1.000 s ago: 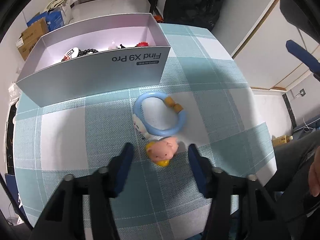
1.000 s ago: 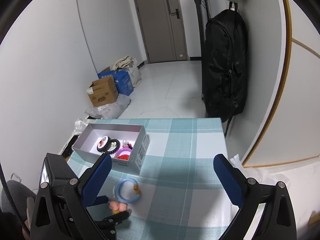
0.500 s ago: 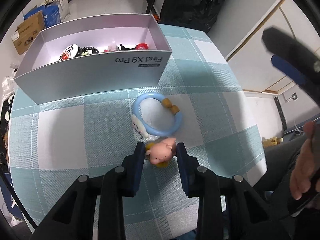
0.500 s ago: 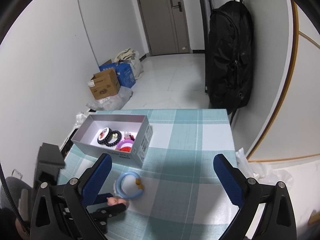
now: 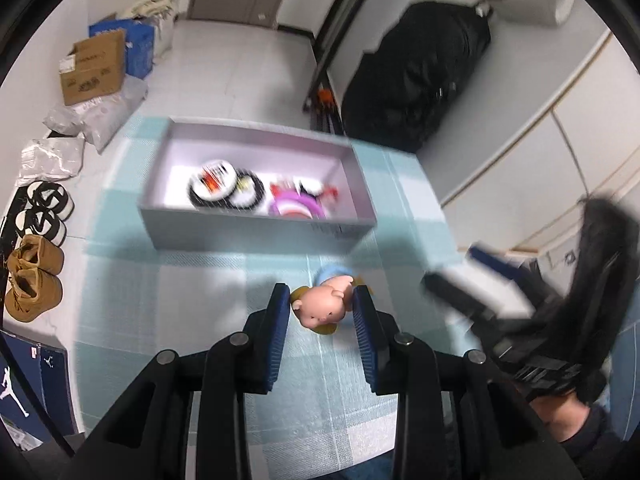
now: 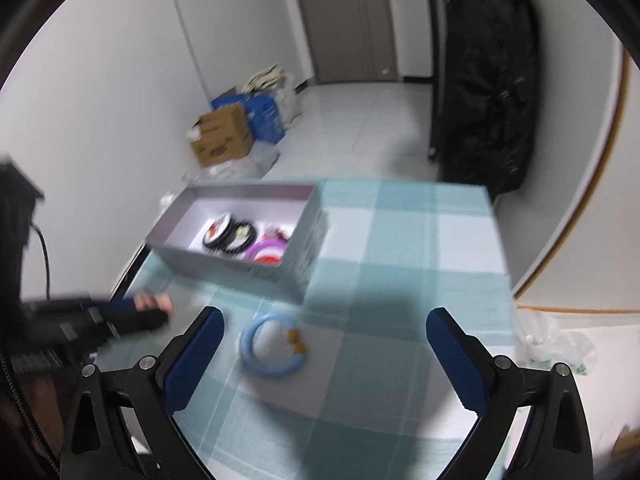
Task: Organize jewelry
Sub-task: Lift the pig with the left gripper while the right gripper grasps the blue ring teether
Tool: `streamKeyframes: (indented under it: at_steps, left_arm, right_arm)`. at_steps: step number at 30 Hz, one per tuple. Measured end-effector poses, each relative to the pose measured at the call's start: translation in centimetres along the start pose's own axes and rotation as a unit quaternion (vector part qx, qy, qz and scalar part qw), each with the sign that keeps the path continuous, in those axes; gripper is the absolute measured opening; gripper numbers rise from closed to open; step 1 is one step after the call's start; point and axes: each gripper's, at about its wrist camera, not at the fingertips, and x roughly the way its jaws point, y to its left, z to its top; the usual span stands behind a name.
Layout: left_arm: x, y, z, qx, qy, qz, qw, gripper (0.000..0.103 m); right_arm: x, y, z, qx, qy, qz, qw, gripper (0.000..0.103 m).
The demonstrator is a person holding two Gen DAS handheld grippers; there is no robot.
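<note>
My left gripper (image 5: 321,296) is shut on a pink pig charm (image 5: 322,312), and holds it lifted above the teal checked table (image 5: 168,280). In the right wrist view the same left gripper (image 6: 140,312) comes in blurred from the left with the pig (image 6: 152,301) at its tips. A light blue ring bracelet (image 6: 247,346) with orange beads lies on the cloth in front of my right gripper (image 6: 325,316), which hangs open and empty above it. Behind stands the open grey box (image 6: 240,268) with black bead bracelets and a purple ring inside.
The table's far and right edges drop to a white tiled floor. A black bag (image 6: 484,92) hangs by the wall beyond the table. Cardboard boxes (image 6: 222,136) sit on the floor at the far left, and shoes (image 5: 36,280) lie beside the table's left edge.
My left gripper closed on the pig charm and lifted it off the cloth, away from the blue ring. My right gripper came lower over the ring.
</note>
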Motion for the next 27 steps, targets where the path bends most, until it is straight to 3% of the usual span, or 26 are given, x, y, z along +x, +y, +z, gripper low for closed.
streamKeyframes:
  at_steps: [5, 13, 18, 23, 27]
  left_arm:
    - [-1.4, 1.1, 0.9, -0.013, -0.038, 0.018, 0.999, 0.026]
    - [-1.3, 1.7, 1.5, -0.026, -0.043, 0.012, 0.9987, 0.026]
    - [-1.6, 2.5, 1.6, -0.038, -0.043, 0.003, 0.9983, 0.026]
    - [-1.8, 2.6, 1.7, -0.04, -0.044, -0.002, 0.9982, 0.026]
    - [-1.8, 2.7, 1.8, -0.043, -0.043, -0.003, 0.9982, 0.026]
  right_arm:
    - [2.1, 1.7, -1.0, -0.027, 0.037, 0.014, 0.999, 0.1]
    - [4.6, 3.4, -1.7, -0.053, 0.073, 0.025, 0.996, 0.089]
    - [5.8, 4.8, -2.0, -0.083, 0.088, 0.011, 0.993, 0.086]
    - [6.9, 5.1, -2.2, -0.098, 0.107, -0.004, 0.989, 0.065]
    - [7.3, 5.5, -2.0, -0.104, 0.106, -0.017, 0.989, 0.058]
